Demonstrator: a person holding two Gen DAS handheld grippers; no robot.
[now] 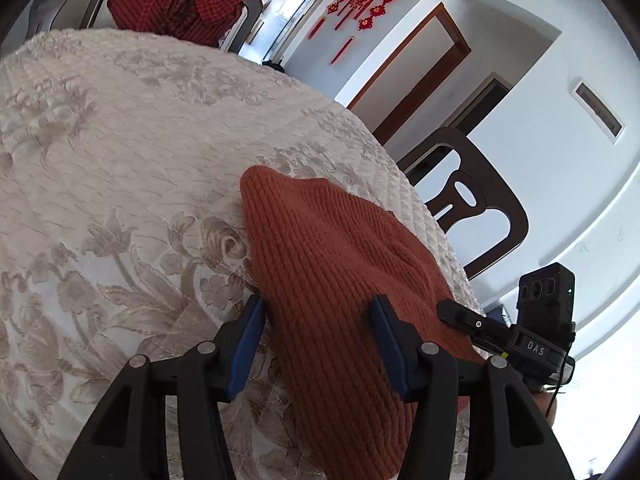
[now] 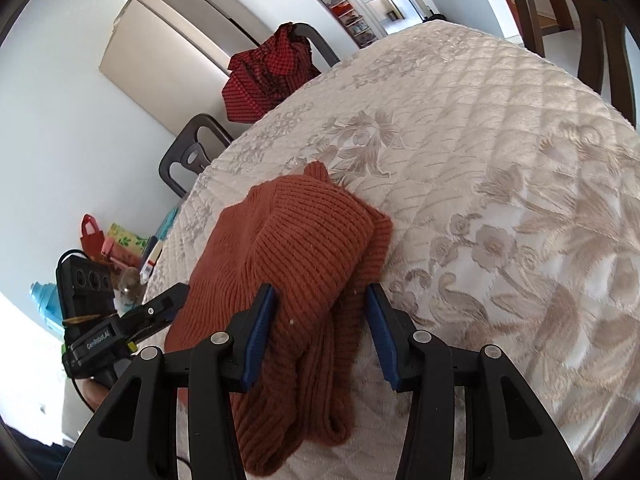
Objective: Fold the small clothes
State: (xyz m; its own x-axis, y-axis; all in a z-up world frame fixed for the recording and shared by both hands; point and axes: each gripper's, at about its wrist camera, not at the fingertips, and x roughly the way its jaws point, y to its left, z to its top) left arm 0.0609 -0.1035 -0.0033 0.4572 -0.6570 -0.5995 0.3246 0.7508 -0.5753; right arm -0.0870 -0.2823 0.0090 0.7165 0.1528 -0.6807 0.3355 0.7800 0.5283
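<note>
An orange ribbed knit garment (image 1: 320, 240) lies folded in layers near the edge of the table, on a cream floral quilted cloth (image 1: 120, 140). My left gripper (image 1: 318, 312) stands open over its near end. One blue pad is at the garment's left edge, the other above the knit, and neither presses on it. In the right wrist view the garment (image 2: 304, 232) shows a raised ridge that runs into my right gripper (image 2: 320, 296), which is shut on a thick bunch of it. Each gripper shows in the other's view, the right gripper (image 1: 448, 308) and the left gripper (image 2: 176, 292), close beside the garment.
A red checked garment (image 1: 180, 0) hangs over a grey chair at the far side. A dark wooden chair (image 1: 472, 200) stands by the table's edge close to the garment, and another chair (image 2: 192, 152) beyond it. Bags (image 2: 116, 240) sit on the floor below a refrigerator (image 2: 172, 40).
</note>
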